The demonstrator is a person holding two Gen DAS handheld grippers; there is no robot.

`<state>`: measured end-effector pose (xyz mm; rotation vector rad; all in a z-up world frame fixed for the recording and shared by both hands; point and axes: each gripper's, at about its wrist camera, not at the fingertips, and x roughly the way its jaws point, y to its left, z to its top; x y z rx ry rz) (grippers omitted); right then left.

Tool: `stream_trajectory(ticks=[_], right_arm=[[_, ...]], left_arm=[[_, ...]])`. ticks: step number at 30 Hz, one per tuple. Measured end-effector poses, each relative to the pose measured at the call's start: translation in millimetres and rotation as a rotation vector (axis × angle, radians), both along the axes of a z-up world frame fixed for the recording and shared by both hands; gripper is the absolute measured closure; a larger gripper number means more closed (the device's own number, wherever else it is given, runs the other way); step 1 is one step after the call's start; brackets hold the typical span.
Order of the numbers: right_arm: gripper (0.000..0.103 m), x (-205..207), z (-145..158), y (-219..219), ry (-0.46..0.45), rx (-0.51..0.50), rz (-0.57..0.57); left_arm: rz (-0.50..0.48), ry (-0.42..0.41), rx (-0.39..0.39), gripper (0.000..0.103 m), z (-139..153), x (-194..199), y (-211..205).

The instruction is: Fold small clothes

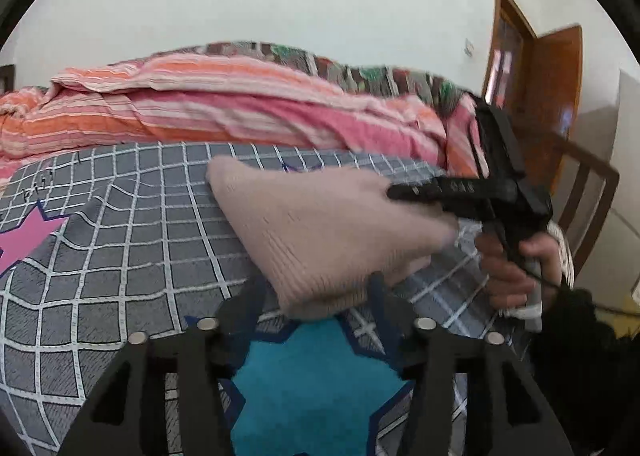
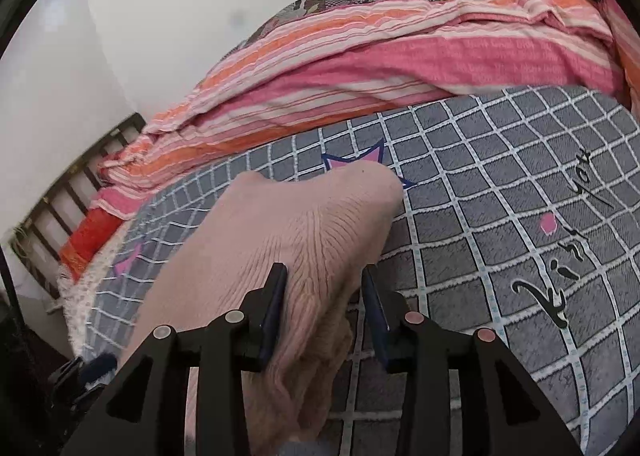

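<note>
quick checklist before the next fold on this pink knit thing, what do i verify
1. Right gripper has the pink knit garment bunched between its fingers: ok for fabric in place, cannot tell whether the pads press firmly.
2. Left gripper gripping the garment's near corner: not ok, the fingers stand apart and the cloth only lies between the tips.
3. Garment lifted evenly: not ok, it hangs as a slanted, sagging sheet.
4. Checked bedsheet beneath the garment free of other clothes: ok.
5. Striped blanket clear of the fold area: ok, heaped behind it.
6. Garment's edges aligned: cannot tell, the frames are blurred.
</note>
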<state>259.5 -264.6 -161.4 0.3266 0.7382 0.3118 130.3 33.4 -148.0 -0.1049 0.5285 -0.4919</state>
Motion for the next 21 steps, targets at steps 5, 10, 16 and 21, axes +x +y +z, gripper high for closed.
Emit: stream_trajectory(ticks=[5,10,16,21], right_arm=[[0.065,-2.8,2.9,-0.8,-0.006,0.030,0.012],[0.065,-0.7,4.7,10.0,-0.020,-0.039,0.050],[0.065,5.5,0.5,2.2,0.004,0.025,0.059],[0.072,11.2,-6.2,3.4,-0.007,0.041,0.041]], left_arm=[[0.092,0.037,0.010,0.052,10.7,36.6,-16.2],[0.074,0.021,0.039,0.045,22.5,74.5,-44.0],[0.088,0.002,0.219,0.040,-13.9,69.2,-70.4],[0.060,0.017,0.141,0.038,-10.8,64.9,-55.2]])
